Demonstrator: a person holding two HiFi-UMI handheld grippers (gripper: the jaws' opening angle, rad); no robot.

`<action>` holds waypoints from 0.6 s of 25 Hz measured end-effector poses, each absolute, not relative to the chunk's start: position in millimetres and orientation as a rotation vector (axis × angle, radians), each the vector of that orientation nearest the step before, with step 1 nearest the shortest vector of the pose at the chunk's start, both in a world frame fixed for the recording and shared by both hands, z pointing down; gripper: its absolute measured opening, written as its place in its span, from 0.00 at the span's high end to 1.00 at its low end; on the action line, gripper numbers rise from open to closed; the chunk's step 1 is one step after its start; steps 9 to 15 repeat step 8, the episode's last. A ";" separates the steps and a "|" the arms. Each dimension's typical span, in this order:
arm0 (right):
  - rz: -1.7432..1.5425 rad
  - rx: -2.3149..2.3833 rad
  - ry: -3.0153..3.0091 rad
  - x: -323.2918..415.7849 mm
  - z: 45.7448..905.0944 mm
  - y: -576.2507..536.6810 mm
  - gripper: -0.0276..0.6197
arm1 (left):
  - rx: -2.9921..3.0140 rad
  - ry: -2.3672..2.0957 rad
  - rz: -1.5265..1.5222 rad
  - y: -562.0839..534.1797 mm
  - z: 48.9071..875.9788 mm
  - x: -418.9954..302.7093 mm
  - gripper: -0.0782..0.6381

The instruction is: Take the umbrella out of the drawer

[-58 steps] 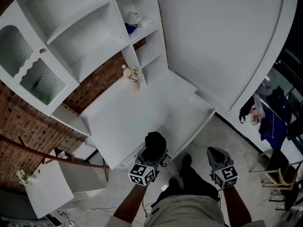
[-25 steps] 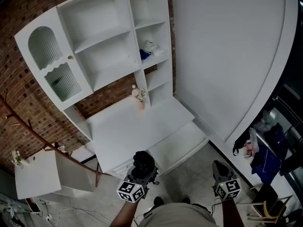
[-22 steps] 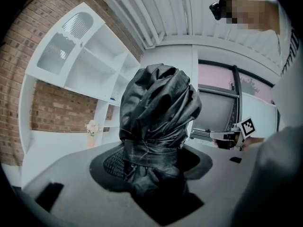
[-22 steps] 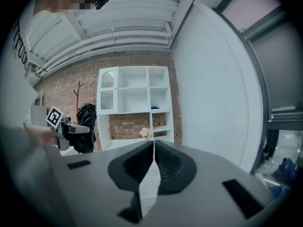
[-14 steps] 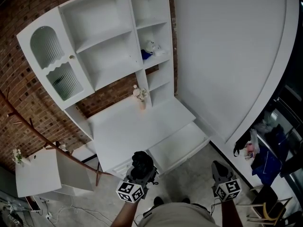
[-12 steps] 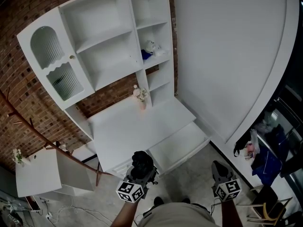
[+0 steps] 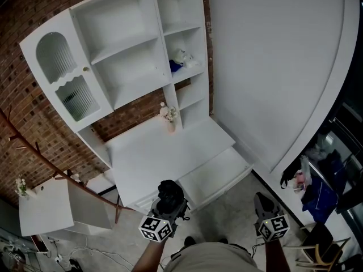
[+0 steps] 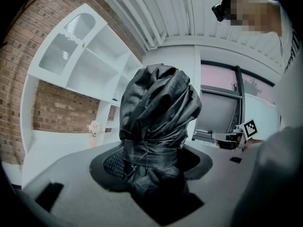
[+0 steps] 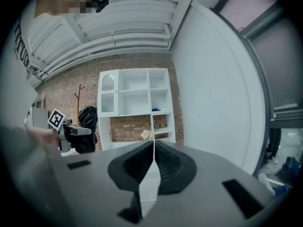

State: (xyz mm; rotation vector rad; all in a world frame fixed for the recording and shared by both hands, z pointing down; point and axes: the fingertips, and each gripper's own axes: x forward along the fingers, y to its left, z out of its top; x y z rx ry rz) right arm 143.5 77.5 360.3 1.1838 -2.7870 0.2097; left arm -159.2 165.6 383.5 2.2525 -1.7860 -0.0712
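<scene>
closest to us, the left hand-held gripper (image 7: 166, 210) is clamped on the umbrella (image 7: 171, 192). in its own view the folded black cloth, strapped round with a band, fills the gap between the jaws. the pads press on it from both sides, and the bunched end sticks out past the tips. the right hand-held gripper (image 9: 152, 145) is clenched on nothing: its jaws meet in a thin line with only the room beyond them. it hangs well apart from the left one, over the floor (image 7: 227, 220).

just beyond the umbrella, the drawer (image 7: 218, 171) stands pulled out under the worktop (image 7: 159, 154), and what we see of its inside looks bare and white. the umbrella is not lying in it. it is up in the grip, just beside the drawer's near left corner, in front of the worktop's edge. further back, a small vase (image 7: 169, 118) of flowers sits on the worktop against the shelves (image 7: 122, 55), with the brick wall (image 7: 28, 16) behind.

we judge the taking-out as good as done. the next move, we think, calls for carrying the umbrella clear or setting it on the worktop. it needs a tight grip so the slack cloth does not slip, and the free right gripper could push the drawer home.
</scene>
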 end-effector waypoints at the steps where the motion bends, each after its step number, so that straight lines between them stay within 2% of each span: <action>1: 0.208 1.183 -2.788 143.6 361.1 76.6 0.91 | 2.251 -1.786 -0.071 165.1 383.8 -159.6 0.50; 15: 0.197 1.175 -2.797 138.9 361.0 68.2 0.91 | 2.254 -1.787 -0.073 158.0 379.9 -163.4 0.50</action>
